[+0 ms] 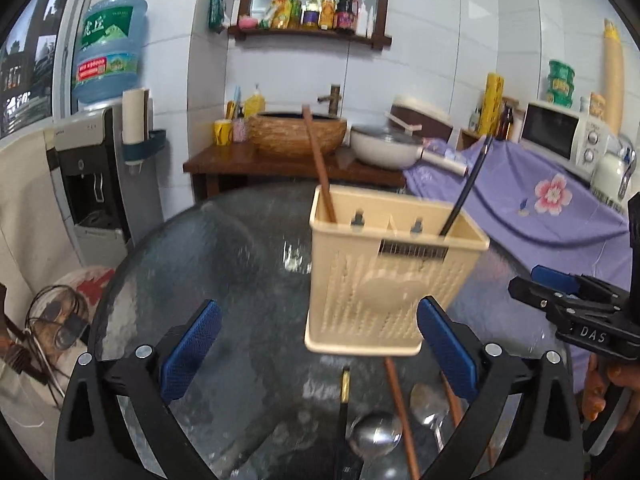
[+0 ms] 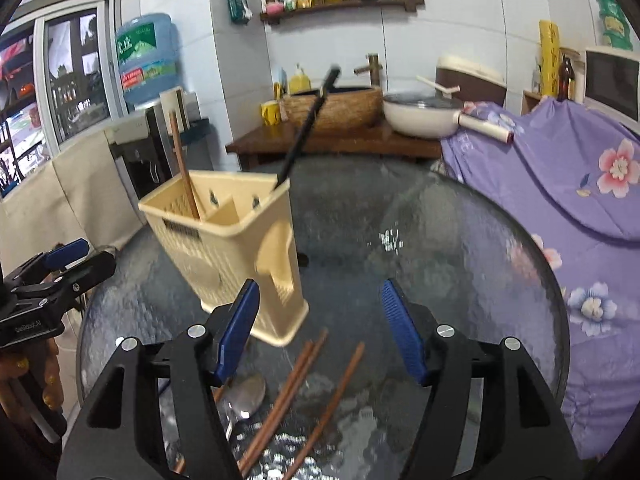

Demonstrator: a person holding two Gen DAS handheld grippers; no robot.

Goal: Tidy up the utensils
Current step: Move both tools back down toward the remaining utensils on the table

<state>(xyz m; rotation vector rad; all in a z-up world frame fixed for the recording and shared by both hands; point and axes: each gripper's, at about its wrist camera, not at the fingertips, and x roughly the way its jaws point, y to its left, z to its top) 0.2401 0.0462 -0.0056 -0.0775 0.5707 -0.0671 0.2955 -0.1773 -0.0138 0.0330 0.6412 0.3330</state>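
A beige plastic utensil holder [image 1: 394,268] stands on the round glass table [image 1: 240,248]. A brown chopstick [image 1: 318,160] leans in its left compartment and a black chopstick [image 1: 466,186] in its right. The holder also shows in the right wrist view [image 2: 224,248]. My left gripper [image 1: 318,354] is open and empty, just in front of the holder. Below it lie two metal spoons [image 1: 374,434], a black chopstick [image 1: 344,400] and a brown chopstick [image 1: 400,408]. My right gripper [image 2: 320,332] is open and empty above several brown chopsticks [image 2: 296,384] and a spoon [image 2: 246,394].
A purple flowered cloth [image 2: 560,184] covers the counter at the right. A wooden stand with a basin [image 1: 296,132] and a white pan [image 1: 384,146] stands behind the table. A water dispenser [image 1: 96,168] stands at the left.
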